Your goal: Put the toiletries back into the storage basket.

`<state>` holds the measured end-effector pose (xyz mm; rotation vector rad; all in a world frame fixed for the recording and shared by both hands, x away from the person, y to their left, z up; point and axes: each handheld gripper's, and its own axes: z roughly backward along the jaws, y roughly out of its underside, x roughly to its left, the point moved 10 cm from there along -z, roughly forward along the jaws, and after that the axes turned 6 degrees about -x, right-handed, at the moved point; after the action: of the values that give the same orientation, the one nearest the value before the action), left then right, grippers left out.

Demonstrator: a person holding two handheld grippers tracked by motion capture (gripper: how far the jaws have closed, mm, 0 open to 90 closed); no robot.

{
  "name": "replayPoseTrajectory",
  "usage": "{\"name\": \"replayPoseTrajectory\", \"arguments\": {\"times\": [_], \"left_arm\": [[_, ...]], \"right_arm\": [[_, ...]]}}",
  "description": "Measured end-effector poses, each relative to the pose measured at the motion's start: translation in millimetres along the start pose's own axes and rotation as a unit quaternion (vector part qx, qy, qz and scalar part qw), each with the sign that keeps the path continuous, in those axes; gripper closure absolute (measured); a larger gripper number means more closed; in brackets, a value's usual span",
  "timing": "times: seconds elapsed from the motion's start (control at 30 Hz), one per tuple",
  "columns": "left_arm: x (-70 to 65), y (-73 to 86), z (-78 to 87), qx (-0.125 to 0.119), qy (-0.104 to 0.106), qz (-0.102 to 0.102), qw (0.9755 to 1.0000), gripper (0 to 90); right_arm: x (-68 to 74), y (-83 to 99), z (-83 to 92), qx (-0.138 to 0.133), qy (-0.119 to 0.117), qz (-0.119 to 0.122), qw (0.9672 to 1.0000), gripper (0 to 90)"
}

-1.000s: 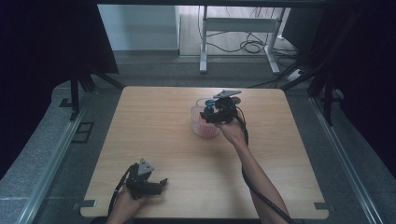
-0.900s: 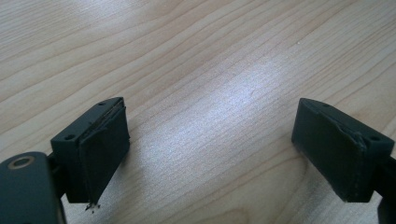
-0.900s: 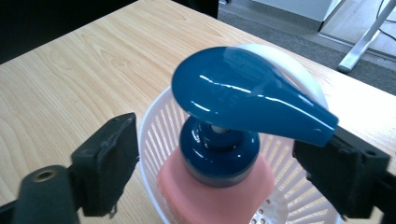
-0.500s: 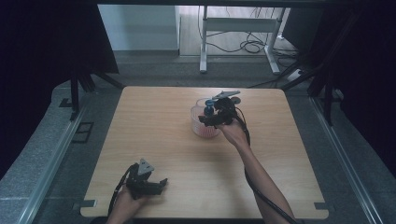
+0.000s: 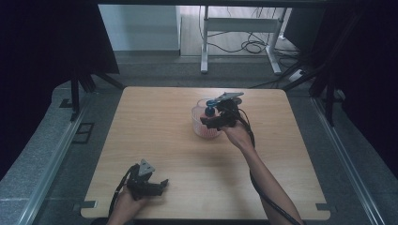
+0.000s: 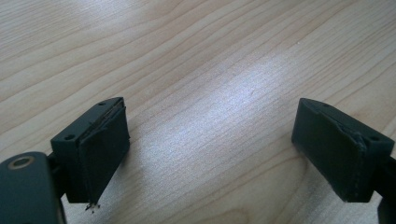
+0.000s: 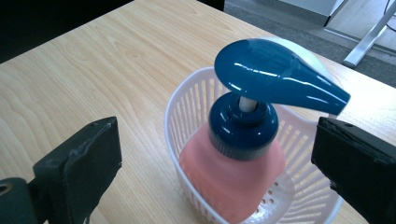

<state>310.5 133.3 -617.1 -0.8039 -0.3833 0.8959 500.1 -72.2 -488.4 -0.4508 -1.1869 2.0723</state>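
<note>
Your left gripper point(image 5: 149, 183) rests low at the desk's point(image 5: 155, 122) near edge, jaws released over bare wood. Far to its right, the pump bottle point(image 7: 243, 154) stands upright in the white basket point(image 7: 187, 112). Your right gripper point(image 5: 217, 118), nearer, spreads its jaws either side of the blue pump head point(image 7: 275, 74), gripping nothing.

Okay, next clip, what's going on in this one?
A person at a wooden table holds a gripper in each hand. The right gripper is out at a white slotted basket in which a pink pump bottle with a blue pump head stands; its jaws are open on either side of the bottle, not touching it. The left gripper rests open near the table's front edge, with bare wood between its jaws.
</note>
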Motion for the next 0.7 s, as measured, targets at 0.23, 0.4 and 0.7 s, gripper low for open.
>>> {"name": "replayPoseTrajectory", "arguments": {"times": [0.23,0.4,0.7], "left_arm": [[0.1,0.0,0.0,0.000,0.000,0.000,1.0000,10.7],[-0.2,-0.2,-0.2,-0.001,0.000,0.001,1.0000,10.7],[-0.2,-0.2,-0.1,-0.001,0.000,0.001,1.0000,10.7]], "right_arm": [[3.1,2.5,8.6,0.003,-0.001,0.006,1.0000,1.6],[4.9,4.1,14.5,0.002,-0.003,0.008,1.0000,1.6],[9.6,8.1,25.4,0.003,-0.008,0.011,0.9999,1.9]]}}
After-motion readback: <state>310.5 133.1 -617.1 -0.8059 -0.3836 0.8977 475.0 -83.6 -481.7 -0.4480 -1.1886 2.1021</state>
